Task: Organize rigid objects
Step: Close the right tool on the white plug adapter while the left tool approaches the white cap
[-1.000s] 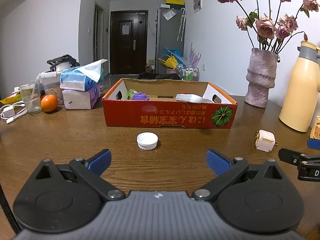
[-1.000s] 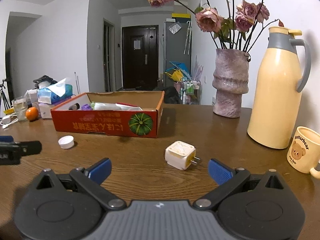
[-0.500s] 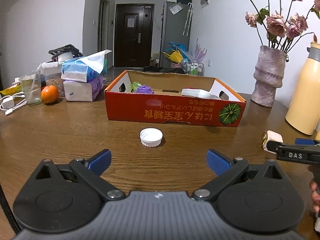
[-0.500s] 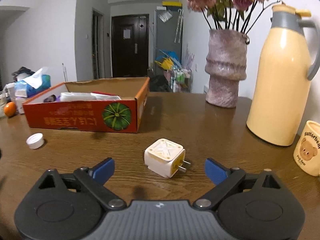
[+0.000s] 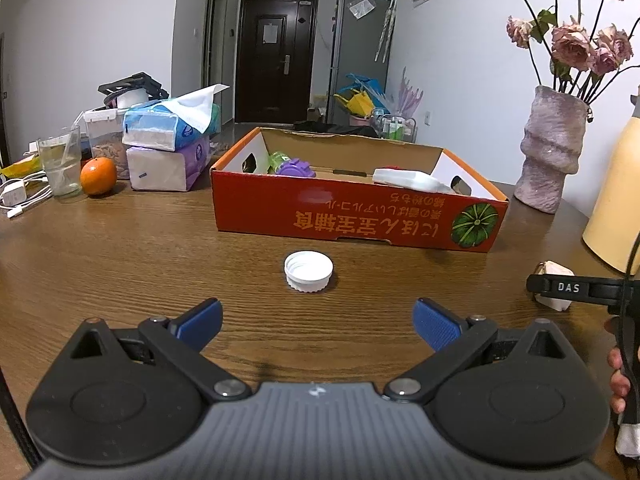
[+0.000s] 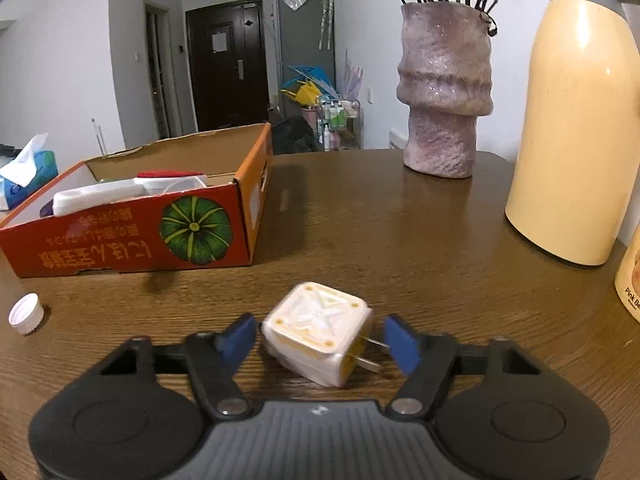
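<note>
A white cube-shaped plug adapter (image 6: 316, 328) with metal prongs lies on the wooden table, between the blue pads of my right gripper (image 6: 319, 334). Its jaws are closing on the adapter, with a small gap left on each side. In the left wrist view the adapter (image 5: 554, 272) shows behind a right gripper finger (image 5: 560, 288). My left gripper (image 5: 318, 316) is open and holds nothing; a white bottle cap (image 5: 309, 271) lies just ahead of it. Behind stands the red cardboard box (image 5: 360, 216) holding a purple item and a white item.
A pink vase (image 6: 444, 92) with dried roses and a cream thermos jug (image 6: 580, 120) stand at the right, with a mug (image 6: 630, 280) at the edge. Tissue packs (image 5: 168, 144), an orange (image 5: 98, 176), a glass (image 5: 60, 164) and cables sit at the left.
My right gripper has moved forward and down until the adapter lies between its pads, and its jaws have narrowed. The left gripper crept slightly toward the cap.
</note>
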Available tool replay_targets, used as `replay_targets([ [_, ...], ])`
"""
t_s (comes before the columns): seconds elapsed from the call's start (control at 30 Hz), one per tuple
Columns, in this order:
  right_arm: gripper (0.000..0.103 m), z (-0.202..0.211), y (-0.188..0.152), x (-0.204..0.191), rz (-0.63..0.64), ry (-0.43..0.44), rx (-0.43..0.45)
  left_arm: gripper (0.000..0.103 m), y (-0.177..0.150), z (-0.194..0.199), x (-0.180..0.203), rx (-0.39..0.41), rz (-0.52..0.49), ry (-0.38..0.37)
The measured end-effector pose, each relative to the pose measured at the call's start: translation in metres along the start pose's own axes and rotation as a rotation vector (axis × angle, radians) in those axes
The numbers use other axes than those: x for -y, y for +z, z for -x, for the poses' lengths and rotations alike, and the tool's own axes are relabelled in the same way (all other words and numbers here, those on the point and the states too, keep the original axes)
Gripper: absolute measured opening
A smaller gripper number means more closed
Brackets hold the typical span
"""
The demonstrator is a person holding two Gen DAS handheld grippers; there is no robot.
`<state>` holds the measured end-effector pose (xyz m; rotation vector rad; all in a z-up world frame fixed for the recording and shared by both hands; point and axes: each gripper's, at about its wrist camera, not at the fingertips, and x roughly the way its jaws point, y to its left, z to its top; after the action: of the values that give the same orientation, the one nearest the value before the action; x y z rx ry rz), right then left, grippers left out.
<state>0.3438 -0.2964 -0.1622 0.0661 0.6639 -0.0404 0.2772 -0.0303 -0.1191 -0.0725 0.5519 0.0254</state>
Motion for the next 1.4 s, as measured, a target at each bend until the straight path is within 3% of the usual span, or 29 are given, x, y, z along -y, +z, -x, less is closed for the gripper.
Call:
replay_targets([
  [0.43,0.066,0.012,-0.001,-0.006,-0.019,0.013,0.063,0.103,0.009,-0.027,0.002,-0.03,-0.007,0.01],
  [0.5,0.059,0.016,-0.002,-0.009,-0.02,0.017,0.086,0.103,0.011,-0.032,0.002,-0.034,-0.012,0.013],
  [0.63,0.059,0.021,-0.002,-0.015,-0.021,0.036,0.109,0.103,0.014,-0.041,0.003,-0.039,-0.022,0.018],
  [0.7,0.029,0.029,-0.002,-0.019,-0.009,0.054,0.154,0.103,0.015,-0.045,0.002,-0.045,-0.023,0.018],
  [0.73,0.025,0.03,-0.002,-0.02,-0.012,0.07,0.151,0.103,0.016,-0.047,0.001,-0.05,-0.022,0.016],
  [0.77,0.014,0.03,-0.002,-0.021,-0.025,0.078,0.143,0.103,0.016,-0.048,0.001,-0.055,-0.021,0.017],
  [0.87,0.012,0.026,-0.004,-0.026,-0.007,0.083,0.111,0.103,0.017,-0.051,-0.002,-0.06,-0.015,0.015],
  [0.97,0.017,0.027,-0.002,-0.021,-0.025,0.091,0.1,0.103,0.016,-0.049,-0.004,-0.06,-0.009,0.01],
  [1.03,0.038,0.03,-0.001,-0.017,-0.042,0.091,0.101,0.103,0.016,-0.049,-0.005,-0.061,-0.007,0.005],
  [1.07,0.066,0.031,-0.001,-0.015,-0.049,0.084,0.105,0.103,0.016,-0.049,-0.006,-0.061,-0.007,0.002],
  [1.1,0.086,0.032,-0.002,-0.014,-0.052,0.069,0.12,0.103,0.016,-0.049,-0.006,-0.061,-0.008,-0.002],
  [1.13,0.09,0.033,-0.002,-0.015,-0.047,0.055,0.131,0.103,0.017,-0.049,-0.007,-0.061,-0.009,-0.005],
  [1.33,0.083,0.01,0.002,-0.029,0.044,0.027,0.071,0.103,0.019,-0.055,-0.01,-0.077,-0.001,-0.009],
  [1.4,0.075,0.001,0.006,-0.031,0.035,0.033,0.051,0.103,0.019,-0.056,-0.01,-0.075,-0.001,-0.008],
])
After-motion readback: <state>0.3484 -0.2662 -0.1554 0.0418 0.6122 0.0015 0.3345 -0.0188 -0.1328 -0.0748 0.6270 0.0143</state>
